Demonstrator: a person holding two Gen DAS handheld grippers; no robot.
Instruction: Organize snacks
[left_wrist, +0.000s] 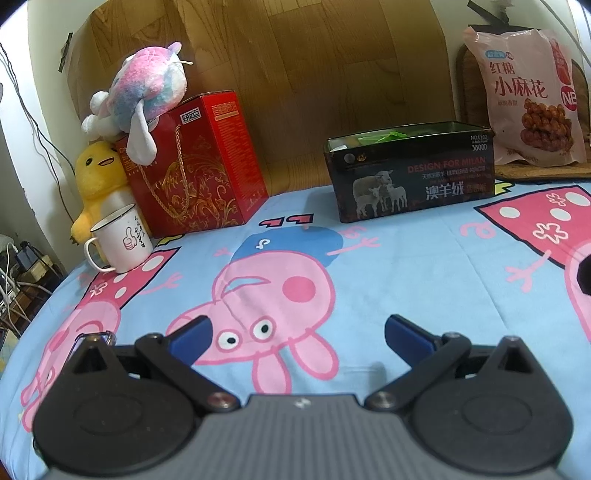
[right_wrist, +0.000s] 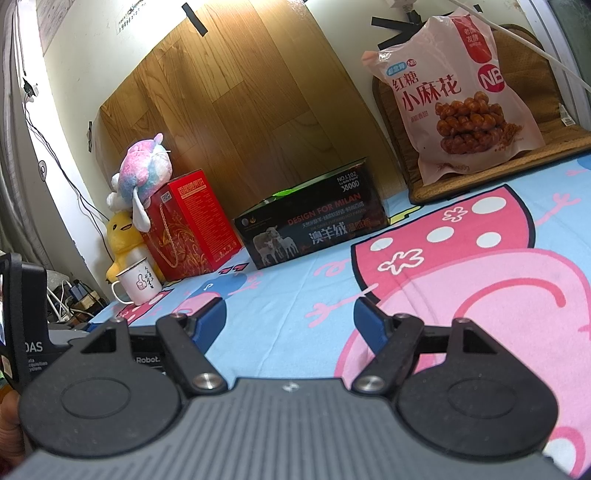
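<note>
A large pink snack bag (left_wrist: 528, 96) with twisted dough sticks printed on it leans upright at the back right, on a woven mat (left_wrist: 535, 171). It also shows in the right wrist view (right_wrist: 458, 92). An open black box (left_wrist: 410, 171) with sheep printed on it stands on the cartoon sheet, with something green inside (left_wrist: 380, 137); it also shows in the right wrist view (right_wrist: 314, 225). My left gripper (left_wrist: 297, 325) is open and empty, low over the sheet. My right gripper (right_wrist: 290, 308) is open and empty, also well short of the box.
A red gift box (left_wrist: 199, 162) stands at the back left with a pink-blue plush (left_wrist: 144, 88) on top and a yellow duck plush (left_wrist: 98, 181) beside it. A white mug (left_wrist: 122, 238) stands in front. A wood-pattern panel (left_wrist: 295, 66) lines the back. Cables (left_wrist: 14, 273) lie off the left edge.
</note>
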